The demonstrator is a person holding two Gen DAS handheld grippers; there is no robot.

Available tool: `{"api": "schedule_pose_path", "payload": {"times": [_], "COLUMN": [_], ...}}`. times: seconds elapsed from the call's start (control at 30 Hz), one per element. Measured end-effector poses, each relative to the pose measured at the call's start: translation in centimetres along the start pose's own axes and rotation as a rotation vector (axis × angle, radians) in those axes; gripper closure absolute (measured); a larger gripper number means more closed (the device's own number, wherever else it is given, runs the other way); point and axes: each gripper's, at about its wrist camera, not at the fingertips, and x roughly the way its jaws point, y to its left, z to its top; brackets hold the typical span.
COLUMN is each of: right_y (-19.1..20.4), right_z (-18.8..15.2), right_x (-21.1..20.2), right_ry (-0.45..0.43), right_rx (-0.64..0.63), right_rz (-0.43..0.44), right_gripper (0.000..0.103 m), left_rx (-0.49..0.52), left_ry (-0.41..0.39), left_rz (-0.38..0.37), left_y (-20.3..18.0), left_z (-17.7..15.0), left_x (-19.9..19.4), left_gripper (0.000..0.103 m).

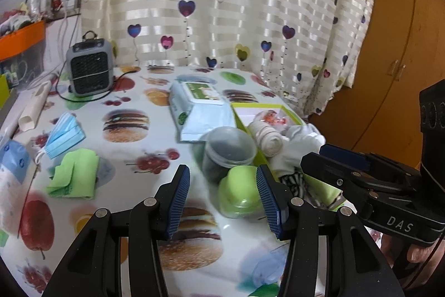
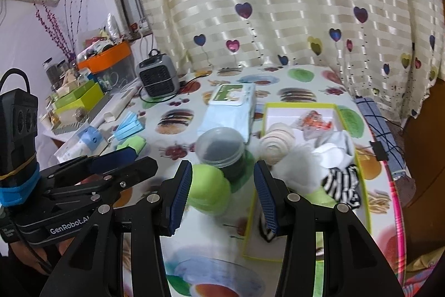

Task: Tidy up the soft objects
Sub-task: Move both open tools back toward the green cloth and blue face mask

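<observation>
A yellow-green box (image 2: 361, 171) on the table holds soft things: a cream rolled cloth (image 2: 276, 145), white socks (image 2: 333, 149), a black-and-white striped sock (image 2: 343, 183) and a small orange-patterned bag (image 2: 314, 123). The box also shows in the left wrist view (image 1: 283, 109). A green cloth (image 1: 75, 176) and a blue face mask (image 1: 62, 137) lie at the table's left. My left gripper (image 1: 222, 199) is open and empty, beside a green round tub (image 1: 239, 194). My right gripper (image 2: 222, 196) is open and empty, near the box's front-left edge.
A clear jar with dark contents (image 2: 222, 151) stands behind the green tub (image 2: 208, 191). A wet-wipes pack (image 2: 233, 110) lies mid-table. A grey heater (image 1: 89, 67) with its cord stands at the back left. A curtain (image 1: 222, 4) hangs behind the table. A wooden cabinet (image 1: 403, 46) stands at the right.
</observation>
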Motion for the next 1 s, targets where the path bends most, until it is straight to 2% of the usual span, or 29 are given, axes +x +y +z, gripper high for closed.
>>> {"api": "schedule_pose_path", "payload": {"times": [0.3,0.63,0.93,1.0], "right_y": [3.3,6.2,8.3,8.7], "right_z": [0.3,1.2,1.8,2.0], "right_x": [3.0,5.3,7.7,8.1], "right_ry": [0.047,0.071,0.096,0.099], "right_rx": [-0.054,-0.101,-0.139,-0.144], "right_rz": [0.072,0.113,0.142,0.146], "right_gripper": [0.056,0.056,0.056,0.056], "left_rx": [-0.053,-0.127,-0.143,-0.139], "left_ry": [0.005,0.020,0.064,0.074], "left_rz": [0.085,0.202,0.278,0.299], "left_y": [4.6,10.8,14.6,15.4], "left_z": [-0.4,-0.7,-0.9,-0.7], "left_x": [-0.1,0.2,2.4,3.1], "left_gripper": [0.054,0.054,0.053,0.050]}}
